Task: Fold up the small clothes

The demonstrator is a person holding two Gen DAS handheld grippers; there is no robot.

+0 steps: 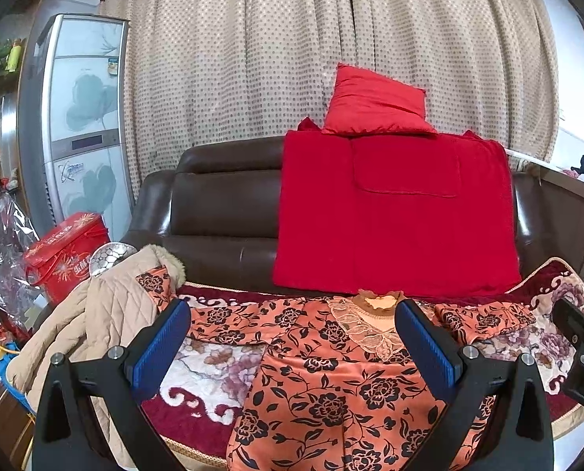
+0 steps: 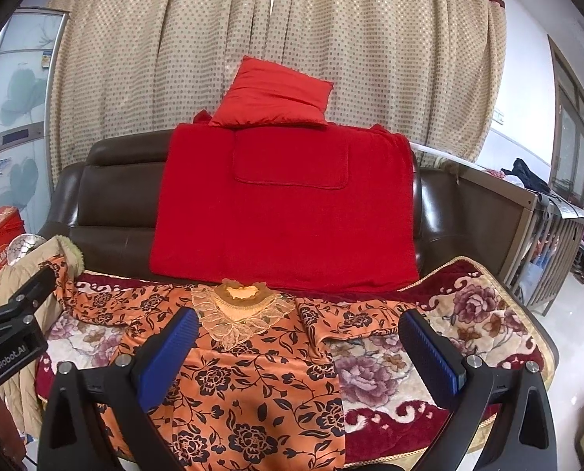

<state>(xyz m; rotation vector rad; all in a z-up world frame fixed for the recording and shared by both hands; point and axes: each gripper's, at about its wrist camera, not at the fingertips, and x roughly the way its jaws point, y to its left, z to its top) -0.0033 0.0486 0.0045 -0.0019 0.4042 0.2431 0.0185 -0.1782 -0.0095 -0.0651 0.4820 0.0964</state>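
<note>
An orange top with black flowers lies flat on the sofa seat, lace collar toward the backrest and both sleeves spread sideways. My left gripper hovers above its chest, open, with nothing between the blue pads. In the right wrist view my right gripper stands open over the top's right side and right sleeve, also holding nothing. Each gripper's black body shows at the edge of the other's view.
A floral blanket covers the brown leather sofa. A red blanket and red cushion rest on the backrest. A beige quilted jacket hangs over the left armrest, beside a red box.
</note>
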